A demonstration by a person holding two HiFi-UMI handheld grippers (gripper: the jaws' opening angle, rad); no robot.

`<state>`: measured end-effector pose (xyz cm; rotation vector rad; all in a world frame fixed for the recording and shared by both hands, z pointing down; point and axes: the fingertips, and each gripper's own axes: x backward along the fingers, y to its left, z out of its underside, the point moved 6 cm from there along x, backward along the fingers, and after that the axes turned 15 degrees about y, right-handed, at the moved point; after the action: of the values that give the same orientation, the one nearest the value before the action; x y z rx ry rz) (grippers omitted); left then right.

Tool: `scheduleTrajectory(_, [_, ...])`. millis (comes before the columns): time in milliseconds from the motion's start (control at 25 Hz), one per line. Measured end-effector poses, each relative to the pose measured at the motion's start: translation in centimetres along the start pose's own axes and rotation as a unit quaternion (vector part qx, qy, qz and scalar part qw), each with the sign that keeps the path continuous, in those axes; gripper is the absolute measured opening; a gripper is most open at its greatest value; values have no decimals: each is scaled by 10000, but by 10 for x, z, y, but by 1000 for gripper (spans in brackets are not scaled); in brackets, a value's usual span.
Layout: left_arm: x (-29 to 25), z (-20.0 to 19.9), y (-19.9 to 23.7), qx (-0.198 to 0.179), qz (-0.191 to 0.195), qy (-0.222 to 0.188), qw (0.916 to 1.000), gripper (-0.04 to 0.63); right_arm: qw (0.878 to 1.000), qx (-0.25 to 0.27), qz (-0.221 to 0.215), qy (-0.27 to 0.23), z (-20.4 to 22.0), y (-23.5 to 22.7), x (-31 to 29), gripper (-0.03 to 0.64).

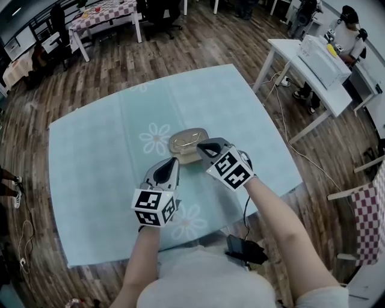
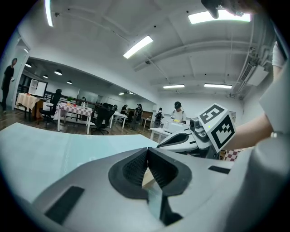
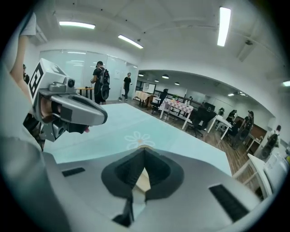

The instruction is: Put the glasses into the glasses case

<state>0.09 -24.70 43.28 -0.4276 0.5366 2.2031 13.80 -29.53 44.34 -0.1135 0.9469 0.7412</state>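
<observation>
A beige glasses case [image 1: 185, 144] lies near the middle of the teal tablecloth [image 1: 96, 156]. Thin dark lines show on its top; I cannot tell whether the glasses are inside. My left gripper [image 1: 174, 160] hovers just in front of the case, jaws shut with nothing between them. My right gripper [image 1: 200, 146] is at the case's right end, tilted down, also shut and empty. In the left gripper view the left gripper [image 2: 147, 150] has its pads together, and a sliver of the case [image 2: 148, 179] shows behind them. The right gripper view shows the right gripper [image 3: 144, 152] the same way.
The cloth carries printed daisies [image 1: 155, 138]. White tables [image 1: 313, 66] with a box and a seated person stand at the right, with a cable [image 1: 289, 132] on the wood floor. Checkered-cloth tables [image 1: 102, 15] and chairs stand at the back.
</observation>
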Motion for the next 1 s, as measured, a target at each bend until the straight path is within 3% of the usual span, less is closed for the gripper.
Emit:
scheduleTrajectory(320, [16, -4, -11, -207, 182, -198, 9994, 11, 9942, -851, 192, -625, 4, 21, 44, 6])
scheduleTrajectory(600, [27, -7, -20, -330, 339, -331, 9983, 11, 9876, -1358, 502, -603, 9, 38, 70, 6])
scheduleTrajectory(1000, [42, -12, -30, -564, 501, -566, 9955, 11, 9788, -1600, 711, -1062, -3, 70, 96, 6])
